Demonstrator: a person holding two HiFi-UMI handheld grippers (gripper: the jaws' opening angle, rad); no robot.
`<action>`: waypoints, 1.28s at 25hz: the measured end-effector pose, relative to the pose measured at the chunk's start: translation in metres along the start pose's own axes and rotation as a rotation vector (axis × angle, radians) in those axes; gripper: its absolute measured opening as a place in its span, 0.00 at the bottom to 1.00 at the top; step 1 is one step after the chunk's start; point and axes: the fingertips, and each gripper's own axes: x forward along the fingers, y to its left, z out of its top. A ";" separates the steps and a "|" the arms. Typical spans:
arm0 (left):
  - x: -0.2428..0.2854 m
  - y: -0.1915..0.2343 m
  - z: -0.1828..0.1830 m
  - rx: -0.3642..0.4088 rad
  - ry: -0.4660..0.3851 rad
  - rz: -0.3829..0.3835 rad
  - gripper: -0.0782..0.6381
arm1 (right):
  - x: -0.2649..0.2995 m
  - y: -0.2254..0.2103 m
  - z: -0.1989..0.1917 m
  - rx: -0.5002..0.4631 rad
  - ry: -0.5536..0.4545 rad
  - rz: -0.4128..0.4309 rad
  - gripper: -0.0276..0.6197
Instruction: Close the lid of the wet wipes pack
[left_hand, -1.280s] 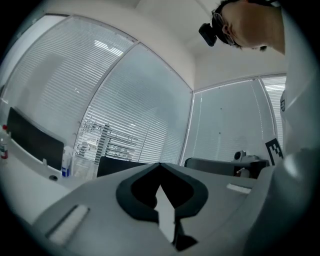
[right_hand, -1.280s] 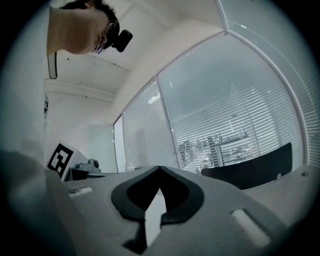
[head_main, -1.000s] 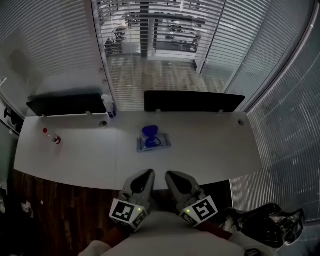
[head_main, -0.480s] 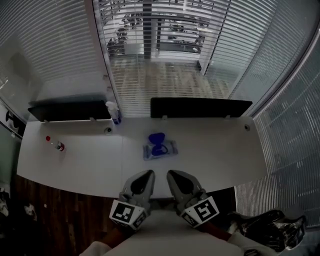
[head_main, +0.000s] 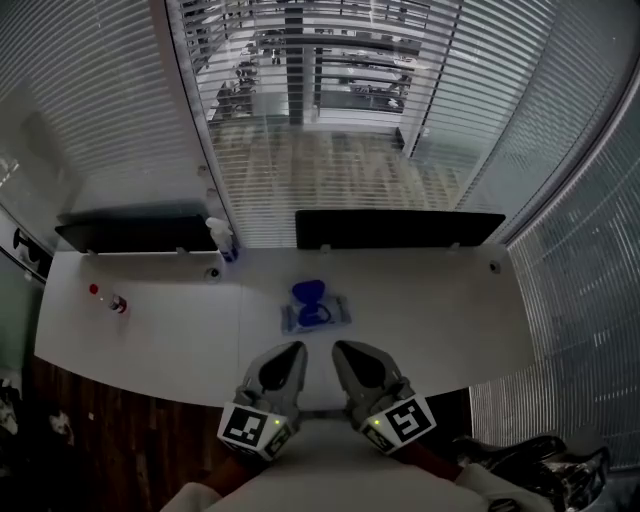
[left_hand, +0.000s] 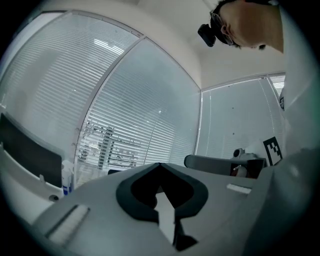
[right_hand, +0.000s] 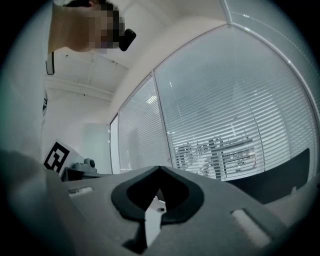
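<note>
Two empty tools, the left gripper (head_main: 287, 356) and the right gripper (head_main: 347, 356), hung at six o'clock with their jaws pressed together. Only the head view showed the flat wet wipes pack (head_main: 316, 315) at twelve o'clock on the smooth white desk (head_main: 430, 310), its rounded blue lid (head_main: 308, 291) open. Both gripper views faced slatted blinds (right_hand: 225, 100).
</note>
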 end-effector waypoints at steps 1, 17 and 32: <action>0.004 0.001 0.000 0.003 -0.005 0.004 0.11 | 0.002 -0.004 -0.001 -0.001 0.002 0.003 0.04; 0.037 -0.010 0.010 0.046 0.004 0.026 0.11 | 0.007 -0.042 0.015 -0.021 0.003 0.018 0.04; 0.058 0.020 -0.016 0.030 0.080 0.073 0.11 | 0.028 -0.068 -0.012 -0.028 0.118 0.058 0.04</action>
